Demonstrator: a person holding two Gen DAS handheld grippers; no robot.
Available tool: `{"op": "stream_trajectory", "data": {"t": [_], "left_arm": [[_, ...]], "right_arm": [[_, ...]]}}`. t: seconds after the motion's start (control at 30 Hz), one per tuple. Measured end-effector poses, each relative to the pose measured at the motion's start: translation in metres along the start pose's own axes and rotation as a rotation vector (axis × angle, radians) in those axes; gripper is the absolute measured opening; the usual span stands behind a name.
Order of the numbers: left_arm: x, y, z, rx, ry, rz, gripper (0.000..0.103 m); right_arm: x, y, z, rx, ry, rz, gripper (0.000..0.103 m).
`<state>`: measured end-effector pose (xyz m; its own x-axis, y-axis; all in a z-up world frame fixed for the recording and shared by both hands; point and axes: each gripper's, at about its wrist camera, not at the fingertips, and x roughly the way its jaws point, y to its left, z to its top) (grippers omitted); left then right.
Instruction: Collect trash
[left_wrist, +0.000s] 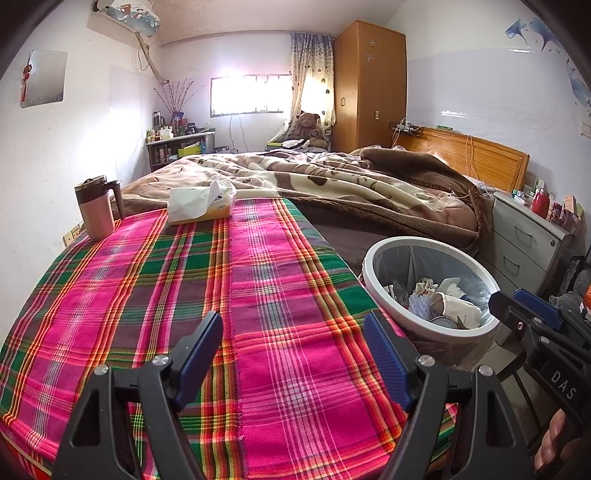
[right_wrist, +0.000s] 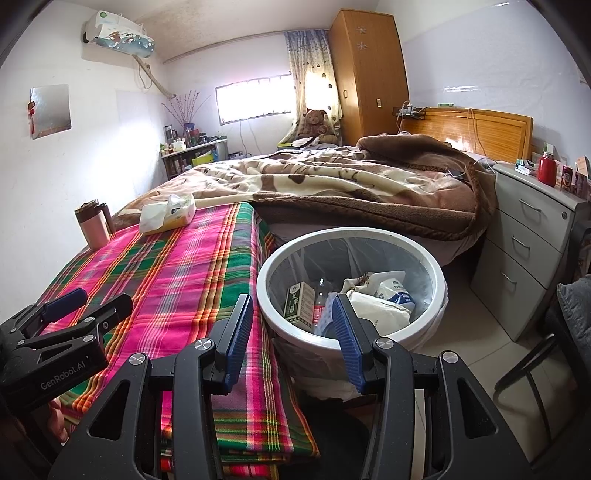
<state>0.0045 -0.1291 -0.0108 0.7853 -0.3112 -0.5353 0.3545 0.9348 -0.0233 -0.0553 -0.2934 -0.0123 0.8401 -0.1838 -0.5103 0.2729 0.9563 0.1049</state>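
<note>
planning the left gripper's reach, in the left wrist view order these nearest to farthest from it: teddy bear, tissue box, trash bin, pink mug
1. trash bin, right, beside the table
2. tissue box, far table edge, centre
3. pink mug, far left corner; too close to call with the tissue box
4. teddy bear, by the window

The right gripper (right_wrist: 291, 332), black with blue ribbed pads, hangs with its jaws parted and nothing between them, over the gap between a table and a bin. The round white-rimmed trash bin (right_wrist: 437, 271), lined with a clear bag, stands just right of the table and holds a green-and-white carton (right_wrist: 299, 302), a crumpled white bag with blue print (right_wrist: 384, 295) and what may be a clear bottle. The pink-and-green plaid tablecloth (right_wrist: 177, 280) covers the table; at its far end sit a yellow tissue box (right_wrist: 168, 214) and a pink lidded mug (right_wrist: 92, 225). The left gripper (right_wrist: 88, 302) shows near left.
</note>
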Motion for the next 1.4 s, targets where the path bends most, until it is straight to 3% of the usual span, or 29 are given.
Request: {"op": "stream_trajectory", "data": {"t": [1.4], "left_arm": [[0.0016, -0.0026, -0.0038, -0.002, -0.007, -0.007, 0.080]], "right_arm": [[-0.0004, 0.0009, -0.0016, 0.000, 0.003, -0.002, 0.046]]}}
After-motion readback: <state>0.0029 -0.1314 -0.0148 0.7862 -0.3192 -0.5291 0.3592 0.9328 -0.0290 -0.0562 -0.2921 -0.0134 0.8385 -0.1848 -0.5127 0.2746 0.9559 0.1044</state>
